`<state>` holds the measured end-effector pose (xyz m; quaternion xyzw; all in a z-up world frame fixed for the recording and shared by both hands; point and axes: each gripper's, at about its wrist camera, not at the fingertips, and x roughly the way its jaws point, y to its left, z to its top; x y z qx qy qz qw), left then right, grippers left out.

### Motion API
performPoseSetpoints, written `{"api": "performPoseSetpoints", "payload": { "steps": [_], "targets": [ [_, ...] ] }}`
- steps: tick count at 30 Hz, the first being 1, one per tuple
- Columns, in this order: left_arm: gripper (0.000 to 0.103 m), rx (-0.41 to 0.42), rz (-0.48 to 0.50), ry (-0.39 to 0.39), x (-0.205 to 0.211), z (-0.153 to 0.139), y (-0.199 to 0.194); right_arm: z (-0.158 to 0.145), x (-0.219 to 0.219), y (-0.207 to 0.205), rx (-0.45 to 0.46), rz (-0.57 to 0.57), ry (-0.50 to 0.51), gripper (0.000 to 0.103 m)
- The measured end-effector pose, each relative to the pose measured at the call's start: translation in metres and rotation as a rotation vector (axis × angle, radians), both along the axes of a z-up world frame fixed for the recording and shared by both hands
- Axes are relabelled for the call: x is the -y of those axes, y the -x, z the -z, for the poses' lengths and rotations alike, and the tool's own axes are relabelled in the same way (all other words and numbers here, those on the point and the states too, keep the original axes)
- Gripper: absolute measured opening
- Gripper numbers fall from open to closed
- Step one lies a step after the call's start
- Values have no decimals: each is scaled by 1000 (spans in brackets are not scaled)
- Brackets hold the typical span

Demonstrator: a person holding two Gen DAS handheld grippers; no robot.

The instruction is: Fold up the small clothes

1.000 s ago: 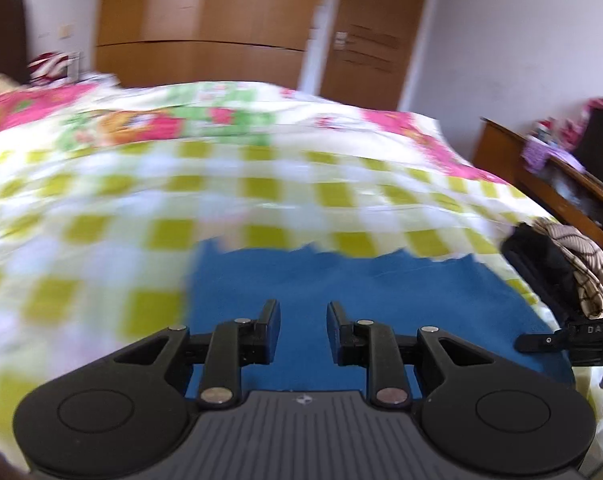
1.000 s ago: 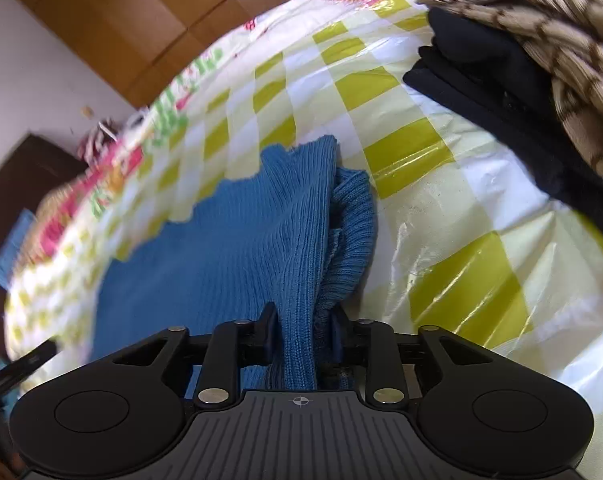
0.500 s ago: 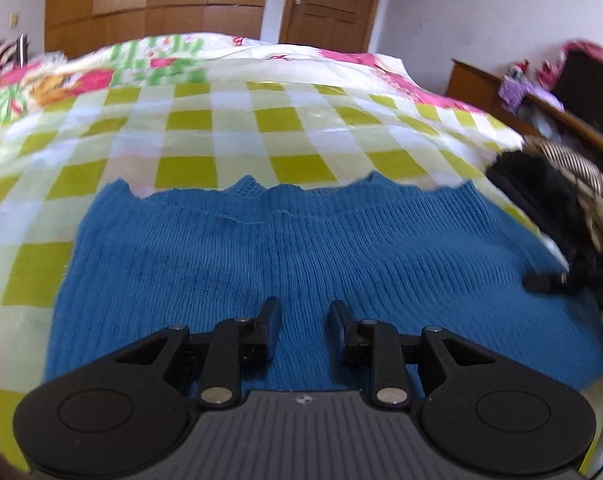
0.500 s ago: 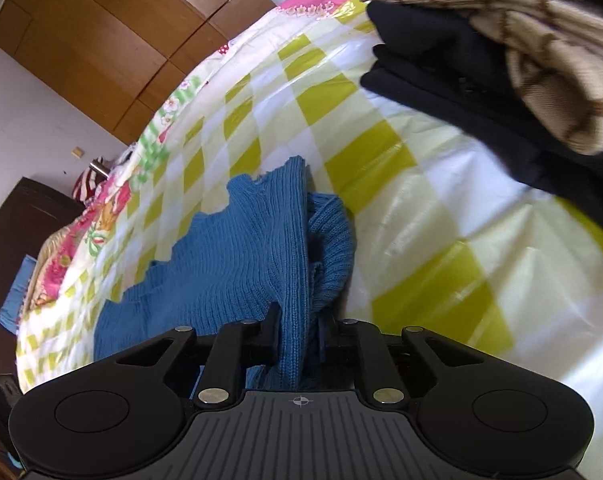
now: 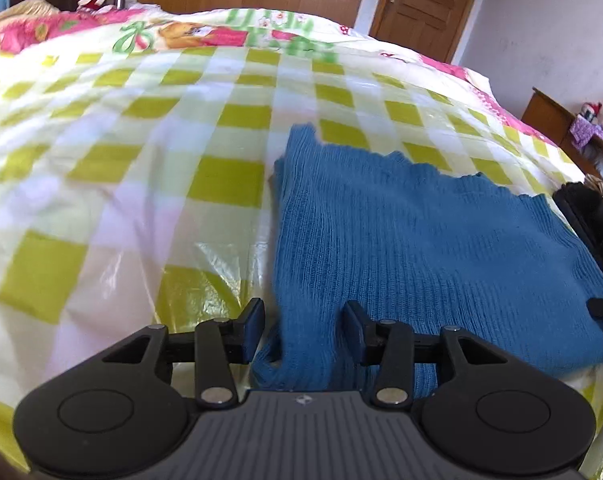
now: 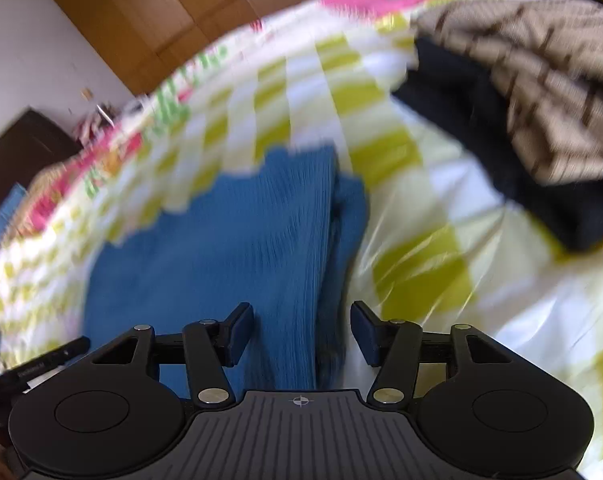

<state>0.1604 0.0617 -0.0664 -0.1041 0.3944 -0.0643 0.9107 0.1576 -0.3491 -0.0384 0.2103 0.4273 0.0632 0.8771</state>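
Blue knit garment (image 5: 413,248) flat on bed's checked cover (image 5: 113,184), both grippers at its near edge.
Left gripper (image 5: 303,328): fingers opening, garment's left edge btwn them, not pinched. Right gripper (image 6: 301,330): fingers opening, folded right edge btwn, not pinched. Dark & striped clothes pile (image 6: 541,112) right of garment.

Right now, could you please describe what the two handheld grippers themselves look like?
Both look identical. The left gripper and right gripper each have a black body with two round discs, a grey ribbed centre plate bearing a small crosshair mark, black linkage arms with silver pivot screws, and two flat dark fingers. No cables or sleeves show.
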Motion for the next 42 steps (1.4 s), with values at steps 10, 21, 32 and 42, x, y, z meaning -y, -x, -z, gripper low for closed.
{"api": "performPoseSetpoints", "payload": {
  "steps": [10,21,32,42],
  "targets": [
    [51,17,-14,27,-4,-14,11,-5,4,3,-12,21,-37,28],
    [52,-9,12,99,-10,-13,7,-42,-17,32,107,-57,160,35],
    [22,-29,-3,198,-27,-21,3,-37,-7,20,59,-43,74,10],
    [21,-33,-9,233,-37,-29,14,-51,-6,37,67,-45,28,9]
  ]
}}
